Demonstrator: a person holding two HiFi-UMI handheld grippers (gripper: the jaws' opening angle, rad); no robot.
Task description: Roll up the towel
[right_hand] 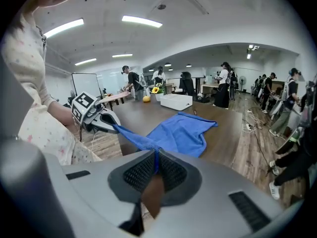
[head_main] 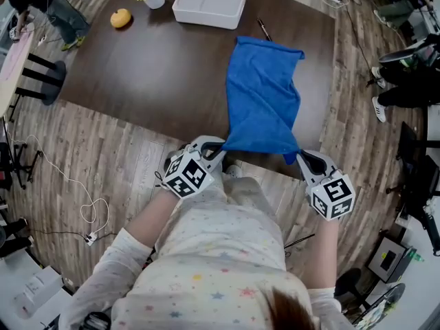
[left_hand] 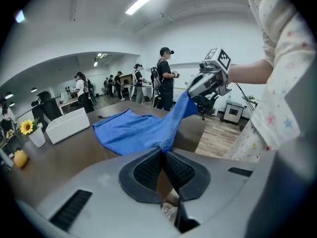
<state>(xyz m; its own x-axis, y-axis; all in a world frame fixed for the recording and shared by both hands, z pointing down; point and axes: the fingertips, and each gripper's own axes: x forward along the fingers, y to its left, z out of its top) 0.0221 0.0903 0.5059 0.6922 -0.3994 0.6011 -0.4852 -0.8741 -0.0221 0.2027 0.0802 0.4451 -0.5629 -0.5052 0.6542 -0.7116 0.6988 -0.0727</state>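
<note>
Jaws tight on towel [head_main: 262,95] corners

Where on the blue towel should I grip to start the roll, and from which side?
The two near corners, from the near edge of the table. The blue towel lies lengthwise away from you, so that short edge can curl forward. The left gripper and right gripper are each shut on one such corner, probably a sound hold.
</note>
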